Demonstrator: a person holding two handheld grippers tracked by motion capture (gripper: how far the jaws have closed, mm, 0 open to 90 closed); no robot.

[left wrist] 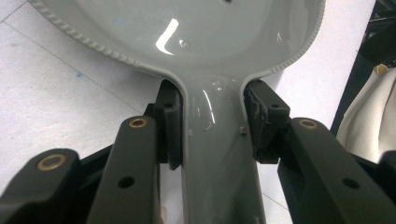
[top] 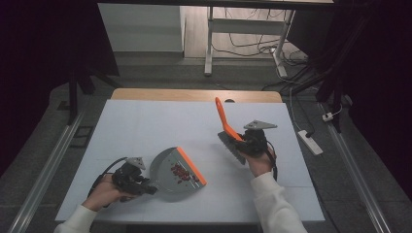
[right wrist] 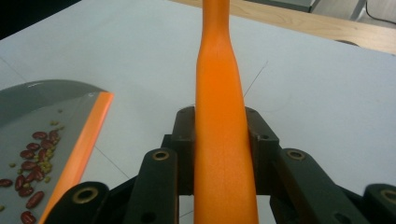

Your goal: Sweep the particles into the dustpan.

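Dustpans: one grey dustpan (top: pixel 171 171) with orange lip, lower centre, holding red beans (top: pixel 180 172).
Brushes: one orange-handled brush (top: pixel 228 130), right of centre.
Left gripper (top: pixel 151 188): pinching dustpan handle.
Right gripper (top: pixel 244 142): pinching brush handle.

Our left gripper (top: pixel 145 187) sits at about seven o'clock on the table, lying nearly level with its jaws aimed toward three o'clock. Our left hand (top: pixel 104 193) wraps its body from behind, the forearm (top: pixel 77 218) in a white sleeve coming in from the lower left corner. In the left gripper view the pads (left wrist: pixel 170 123) press in from both sides, jaws clamped.

Our right gripper (top: pixel 240 145) is at about four o'clock, raised off the surface, its grey plate on top. Our right hand (top: pixel 260 160) grips it from below, the white-sleeved forearm (top: pixel 274 204) rising from the bottom edge. In the right gripper view the pads (right wrist: pixel 184 140) are closed tight, jaws pointing toward twelve o'clock.
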